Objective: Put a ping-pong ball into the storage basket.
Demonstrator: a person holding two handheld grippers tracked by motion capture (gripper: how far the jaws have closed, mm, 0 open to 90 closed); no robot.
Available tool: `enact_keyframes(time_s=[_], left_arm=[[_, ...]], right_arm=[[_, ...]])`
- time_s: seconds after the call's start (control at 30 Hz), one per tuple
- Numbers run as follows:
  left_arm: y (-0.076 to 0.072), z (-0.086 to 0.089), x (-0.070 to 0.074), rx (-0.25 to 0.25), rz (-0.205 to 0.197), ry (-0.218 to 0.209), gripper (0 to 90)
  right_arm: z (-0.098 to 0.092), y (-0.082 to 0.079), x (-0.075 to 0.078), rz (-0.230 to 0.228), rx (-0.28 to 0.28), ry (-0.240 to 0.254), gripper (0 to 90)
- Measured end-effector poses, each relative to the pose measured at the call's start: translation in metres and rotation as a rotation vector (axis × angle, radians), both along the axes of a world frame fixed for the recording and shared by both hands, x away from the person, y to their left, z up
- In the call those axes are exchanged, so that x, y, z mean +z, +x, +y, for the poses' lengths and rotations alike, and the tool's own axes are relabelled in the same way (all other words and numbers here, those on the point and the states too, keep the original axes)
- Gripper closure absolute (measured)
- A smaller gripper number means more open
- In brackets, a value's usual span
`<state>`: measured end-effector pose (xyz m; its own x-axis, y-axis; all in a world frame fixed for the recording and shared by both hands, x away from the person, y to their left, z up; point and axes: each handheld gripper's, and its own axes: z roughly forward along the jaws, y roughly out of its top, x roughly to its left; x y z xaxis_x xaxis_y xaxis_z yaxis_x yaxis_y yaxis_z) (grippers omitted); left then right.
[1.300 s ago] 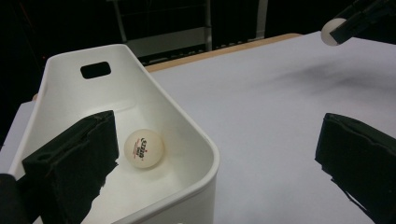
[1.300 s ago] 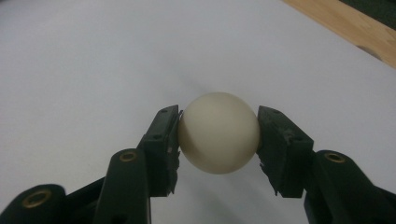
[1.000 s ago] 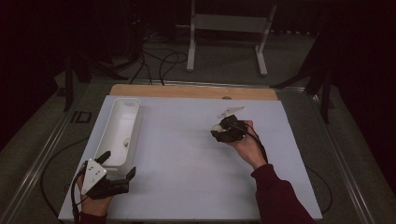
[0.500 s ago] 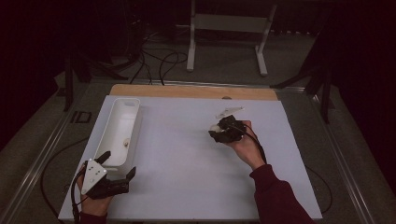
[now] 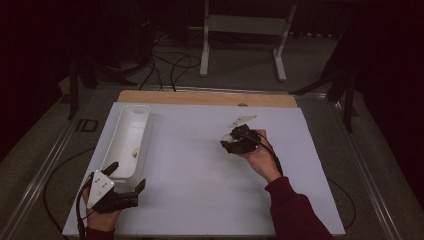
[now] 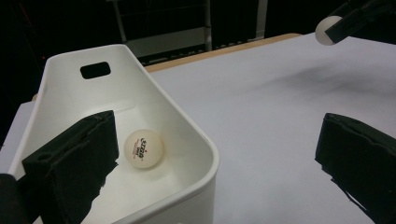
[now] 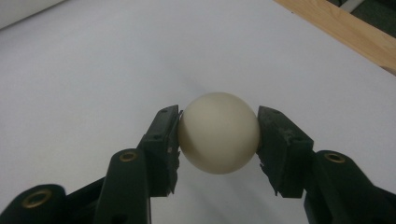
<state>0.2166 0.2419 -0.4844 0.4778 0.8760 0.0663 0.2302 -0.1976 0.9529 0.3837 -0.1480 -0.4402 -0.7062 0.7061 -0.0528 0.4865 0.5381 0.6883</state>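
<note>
A white ping-pong ball (image 7: 218,140) sits between the pads of my right gripper (image 7: 218,125), which is shut on it just above the white tabletop (image 5: 190,165). In the high view this gripper (image 5: 226,140) is right of the table's middle. A long white bin (image 5: 125,131) lies at the left, and a second ball (image 6: 144,148) with a printed logo rests inside it. My left gripper (image 5: 128,174) stands open at the bin's near end, one jaw over the bin and the other over the table. The held ball (image 6: 326,30) also shows far off in the left gripper view.
A wooden strip (image 5: 205,97) runs along the table's far edge. Behind it stand a metal frame (image 5: 245,25) and loose cables (image 5: 170,65) on the floor. A red sleeve (image 5: 295,210) comes in at the bottom right.
</note>
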Motion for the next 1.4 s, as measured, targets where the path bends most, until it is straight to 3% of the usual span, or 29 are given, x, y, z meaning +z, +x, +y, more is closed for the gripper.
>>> enact_keyframes(time_s=[1.4], left_arm=[[0.0, 0.0, 0.0, 0.0, -0.001, -0.001, 0.2]], right_arm=[[0.04, -0.002, 0.018, -0.032, 0.079, 0.021, 50.1]])
